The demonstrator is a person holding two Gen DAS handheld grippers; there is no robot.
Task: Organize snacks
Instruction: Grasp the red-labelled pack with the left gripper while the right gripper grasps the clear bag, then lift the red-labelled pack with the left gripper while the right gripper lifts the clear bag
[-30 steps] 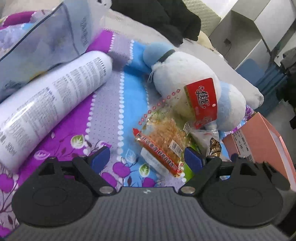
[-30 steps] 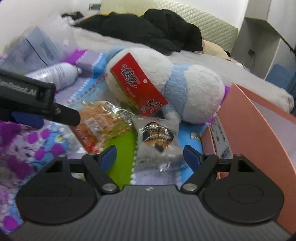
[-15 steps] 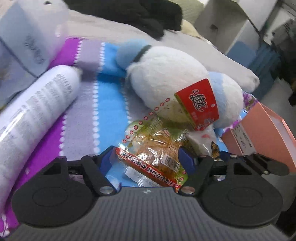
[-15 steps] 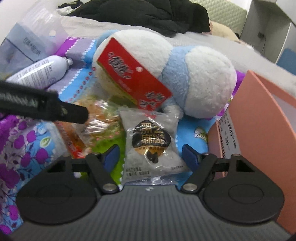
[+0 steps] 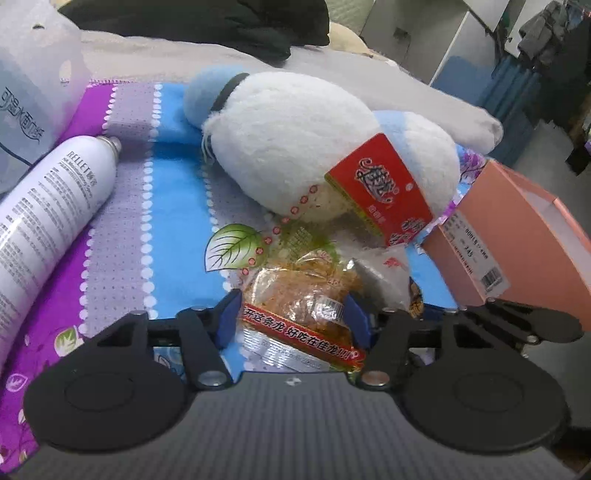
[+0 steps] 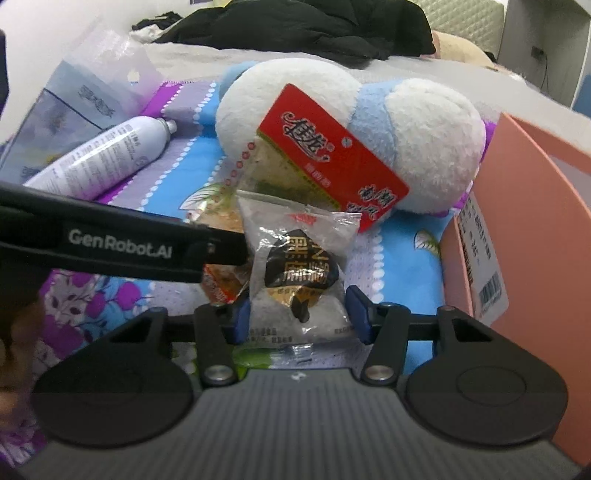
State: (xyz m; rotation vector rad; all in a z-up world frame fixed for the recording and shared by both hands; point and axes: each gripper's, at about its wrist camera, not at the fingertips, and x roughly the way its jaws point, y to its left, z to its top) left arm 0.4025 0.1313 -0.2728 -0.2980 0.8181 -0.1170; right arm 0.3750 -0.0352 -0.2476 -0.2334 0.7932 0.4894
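Note:
An orange snack packet (image 5: 303,291) with a red strip lies on the flowered bedcover, between the blue pads of my left gripper (image 5: 293,319). Its jaws are closing around the packet. Beside it lies a grey packet with a black label (image 6: 295,273), between the pads of my right gripper (image 6: 297,319), whose jaws are also closing. A larger packet with a red label (image 6: 332,162) leans on a plush toy (image 5: 288,140) just behind both. The left gripper's finger (image 6: 147,247) crosses the right wrist view from the left. An open pink box (image 6: 517,206) stands at the right.
A white spray can (image 5: 48,206) lies at the left, with a clear plastic pack (image 5: 29,92) behind it. Black clothes (image 5: 221,22) are piled at the far side of the bed. White shelving stands beyond, at the upper right.
Both grippers have moved forward over their packets and their jaws have narrowed. The left one slid right, away from the spray can, and the orange packet now sits between its pads.

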